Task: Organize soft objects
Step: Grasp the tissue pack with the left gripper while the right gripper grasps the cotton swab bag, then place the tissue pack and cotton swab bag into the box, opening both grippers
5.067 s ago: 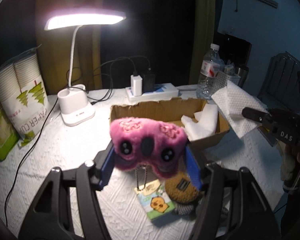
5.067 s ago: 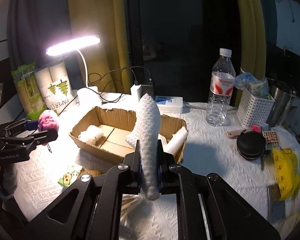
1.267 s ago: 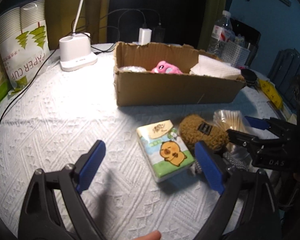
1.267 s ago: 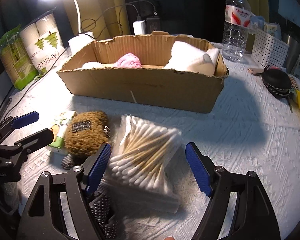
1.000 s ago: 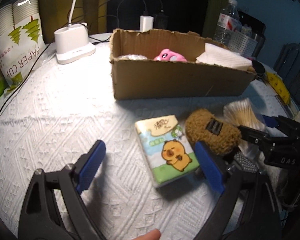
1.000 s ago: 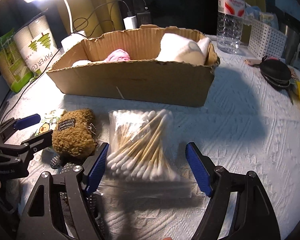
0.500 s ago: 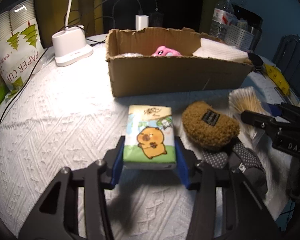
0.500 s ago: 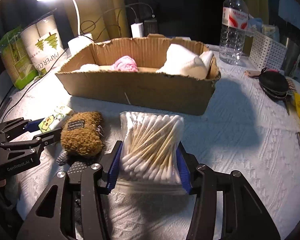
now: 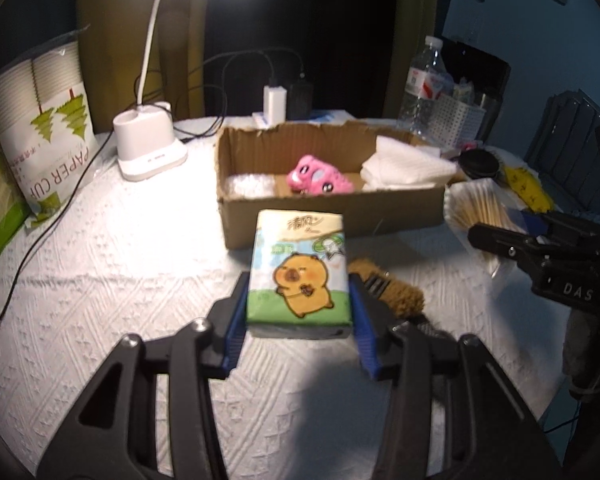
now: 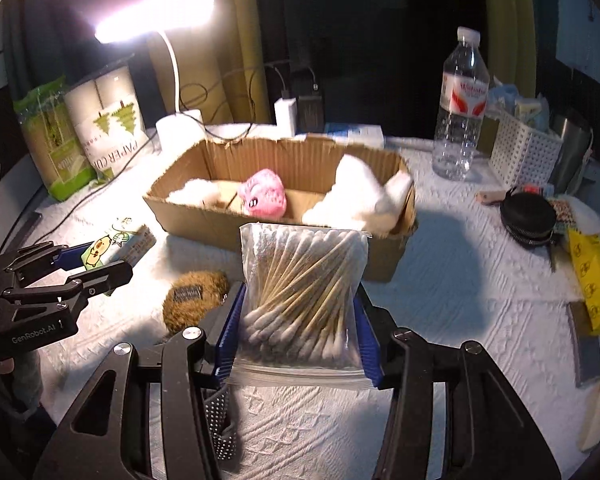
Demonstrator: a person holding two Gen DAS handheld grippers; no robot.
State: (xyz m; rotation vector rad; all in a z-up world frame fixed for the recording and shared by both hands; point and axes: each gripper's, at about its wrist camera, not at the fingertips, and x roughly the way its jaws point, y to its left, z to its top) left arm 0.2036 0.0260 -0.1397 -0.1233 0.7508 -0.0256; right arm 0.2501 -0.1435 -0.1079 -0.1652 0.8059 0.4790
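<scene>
Left claw [image 9: 298,316]: clamped on the capybara tissue pack [image 9: 299,270], lifted off the bench, near the cardboard box [image 9: 328,220].
Right claw [image 10: 298,338]: gripping the bag of cotton swabs [image 10: 302,296], raised in front of the same box.
Box contents: pink plush [image 9: 319,177] mid-box, white paper towel [image 9: 408,168] at the right.
Doing it well: carry each load over the near wall before releasing, probably into the free gaps beside the plush; avoid the claws crossing.
Left behind: brown plush pouch [image 10: 194,300] on the bench.
Surface and room: white embossed cloth [image 9: 100,272]; desk lamp [image 9: 150,140] lit, dark surroundings.
</scene>
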